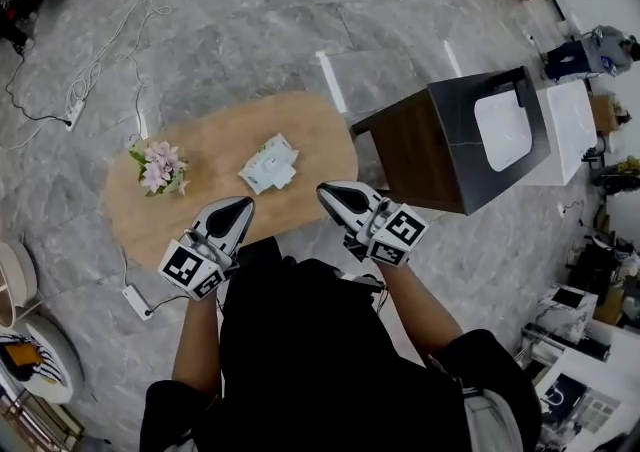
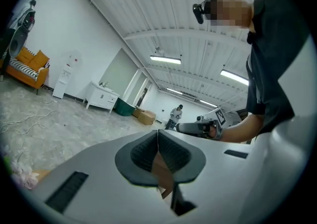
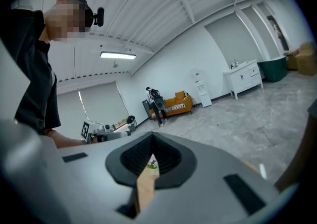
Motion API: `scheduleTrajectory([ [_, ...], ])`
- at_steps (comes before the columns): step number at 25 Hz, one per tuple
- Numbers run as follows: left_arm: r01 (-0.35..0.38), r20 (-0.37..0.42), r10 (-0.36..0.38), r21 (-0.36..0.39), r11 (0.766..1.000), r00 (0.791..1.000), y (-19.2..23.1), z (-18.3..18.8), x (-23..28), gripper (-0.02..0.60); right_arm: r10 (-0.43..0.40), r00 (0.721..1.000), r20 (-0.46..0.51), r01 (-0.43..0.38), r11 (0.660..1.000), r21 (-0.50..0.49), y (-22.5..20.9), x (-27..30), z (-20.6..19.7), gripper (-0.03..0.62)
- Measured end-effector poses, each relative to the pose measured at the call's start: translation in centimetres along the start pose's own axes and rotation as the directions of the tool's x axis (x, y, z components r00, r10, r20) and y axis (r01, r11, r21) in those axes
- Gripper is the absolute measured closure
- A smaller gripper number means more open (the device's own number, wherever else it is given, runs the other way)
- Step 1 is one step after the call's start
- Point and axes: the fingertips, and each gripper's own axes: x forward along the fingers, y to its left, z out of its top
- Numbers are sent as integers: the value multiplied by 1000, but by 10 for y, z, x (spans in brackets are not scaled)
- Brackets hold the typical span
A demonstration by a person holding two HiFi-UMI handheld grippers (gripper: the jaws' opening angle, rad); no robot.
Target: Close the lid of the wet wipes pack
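Observation:
The wet wipes pack [image 1: 268, 164], white and pale green, lies near the middle of the oval wooden table [image 1: 210, 140]; a white flap shows at its near side, and I cannot tell how the lid stands. My left gripper [image 1: 243, 204] hovers over the table's near edge, short of the pack, jaws shut and empty. My right gripper [image 1: 326, 190] is just off the table's right end, also shut on nothing. Each gripper view shows its own black pads pressed together, left gripper [image 2: 157, 132] and right gripper [image 3: 151, 135]; the pack is hidden in both.
A small bunch of pink flowers [image 1: 157, 168] stands on the table's left part. A dark cabinet with a white inset top [image 1: 470, 135] stands to the right. A power strip [image 1: 135, 300] and cables lie on the grey floor. A person [image 1: 590, 52] stands far right.

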Motion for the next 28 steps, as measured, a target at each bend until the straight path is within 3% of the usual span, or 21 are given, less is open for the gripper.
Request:
scheduleTrajectory([
  [4,-13,-11,13,-24,1000,1000,37,-14,12,565,-12,999,-34,13,1000,20,-38,22,-12,585],
  [9,-50,-85,46,-46,998,995,60,-61,16,565,-4,995,-99,14,995,102,-72,24,-43,583],
  [15,-141,-130,130,-74,987,983,84,-113,24,565,81,971,-226,-43,985,167,-119,38,-103,582],
  [23,-276,-199,250,-114,954,947,117,-178,27,565,194,912,-361,-84,951,298,-186,63,-211,560],
  [28,-323,-230,286,-143,936,930,133,-215,31,565,272,851,-450,-134,940,314,-220,78,-280,552],
])
